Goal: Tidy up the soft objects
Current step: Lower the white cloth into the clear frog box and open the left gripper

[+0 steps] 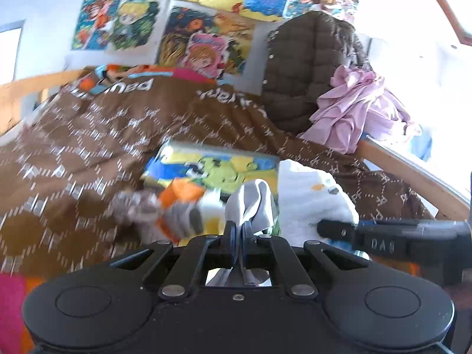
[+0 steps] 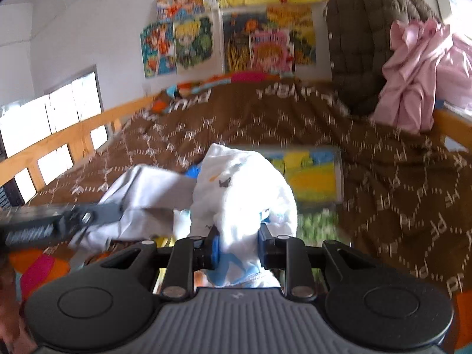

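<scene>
My left gripper [image 1: 242, 230] is shut on a grey sock [image 1: 253, 203], pinched between its jaws above the bed. My right gripper [image 2: 238, 246] is shut on a bunched white cloth with small prints and blue trim [image 2: 242, 194]. That white cloth [image 1: 312, 197] shows just right of the grey sock in the left wrist view, with the right gripper's finger [image 1: 336, 227] on it. In the right wrist view the left gripper's finger [image 2: 100, 211] holds the grey sock [image 2: 147, 188] to the left. A blurred grey-and-orange soft item [image 1: 174, 209] lies left of the sock.
A brown patterned blanket [image 1: 118, 135] covers the bed inside a wooden rail [image 2: 73, 132]. A colourful picture board [image 1: 212, 168] lies on it. A brown quilted jacket [image 1: 306, 67] and pink cloth [image 1: 354, 109] hang at the right. Posters [image 1: 124, 23] cover the wall.
</scene>
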Demonstrator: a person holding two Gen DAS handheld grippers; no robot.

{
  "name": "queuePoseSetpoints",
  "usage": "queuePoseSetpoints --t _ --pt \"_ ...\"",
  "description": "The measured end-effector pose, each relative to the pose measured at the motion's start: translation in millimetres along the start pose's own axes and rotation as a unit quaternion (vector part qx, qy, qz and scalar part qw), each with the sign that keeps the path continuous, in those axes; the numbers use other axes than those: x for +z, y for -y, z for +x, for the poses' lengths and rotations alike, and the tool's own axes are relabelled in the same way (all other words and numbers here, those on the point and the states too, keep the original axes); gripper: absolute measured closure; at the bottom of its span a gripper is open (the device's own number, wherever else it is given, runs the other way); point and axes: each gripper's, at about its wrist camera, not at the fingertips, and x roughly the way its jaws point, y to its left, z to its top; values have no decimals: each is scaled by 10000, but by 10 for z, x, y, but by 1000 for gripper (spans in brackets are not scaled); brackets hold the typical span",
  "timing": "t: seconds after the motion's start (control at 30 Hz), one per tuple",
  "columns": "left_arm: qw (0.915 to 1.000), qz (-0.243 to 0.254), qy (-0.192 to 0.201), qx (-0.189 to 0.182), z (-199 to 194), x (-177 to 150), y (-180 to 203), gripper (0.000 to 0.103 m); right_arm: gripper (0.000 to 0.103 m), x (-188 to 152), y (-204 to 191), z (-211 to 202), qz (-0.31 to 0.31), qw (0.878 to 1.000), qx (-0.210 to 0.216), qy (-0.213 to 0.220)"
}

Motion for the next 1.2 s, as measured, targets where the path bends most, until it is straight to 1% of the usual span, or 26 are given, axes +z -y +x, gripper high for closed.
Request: queuePoseSetpoints --t 0.1,0.17,0.3,0.37,0.43,0.47,0.57,0.67,0.77,0.87,0.97,1.03,1.2 --pt "9999 81 109 -69 243 243 -58 100 76 82 51 181 151 9998 -33 109" --pt "9994 172 286 -91 436 394 -128 100 75 153 94 336 261 9994 -67 216" --pt "9980 62 625 -122 834 652 -338 100 75 315 181 779 528 9980 -95 346" --pt "9974 -30 718 -101 1056 768 -463 99 75 397 204 1030 670 9972 -80 318" --pt "9969 -186 739 -218 1270 866 -618 100 75 472 196 1251 778 9965 -35 292" --pt "9965 -219 784 -185 1373 914 -687 100 75 509 177 1365 767 9967 -28 271" --pt "9952 -388 854 -266 1659 1050 -896 100 75 587 104 1665 701 9973 -58 209" --pt "9951 -437 852 -253 1907 1107 -1067 100 75 620 68 1959 799 9967 -94 54" --pt "9954 -593 714 -218 2115 1059 -1297 100 75 621 37 2222 958 9952 -102 -146" --pt "9937 -981 525 -129 2299 968 -1564 100 75 603 -5 2443 1036 9940 -132 -314" --pt "9906 -1350 199 -80 2498 888 -1780 100 75 593 -20 2627 1104 9925 -174 -502" --pt "9900 -1411 -4 -71 2605 864 -1871 100 75 590 -18 2726 1143 9914 -208 -604" --pt "9872 -1551 -367 -40 2771 779 -1989 99 74 554 -22 2895 1171 9893 -235 -843"
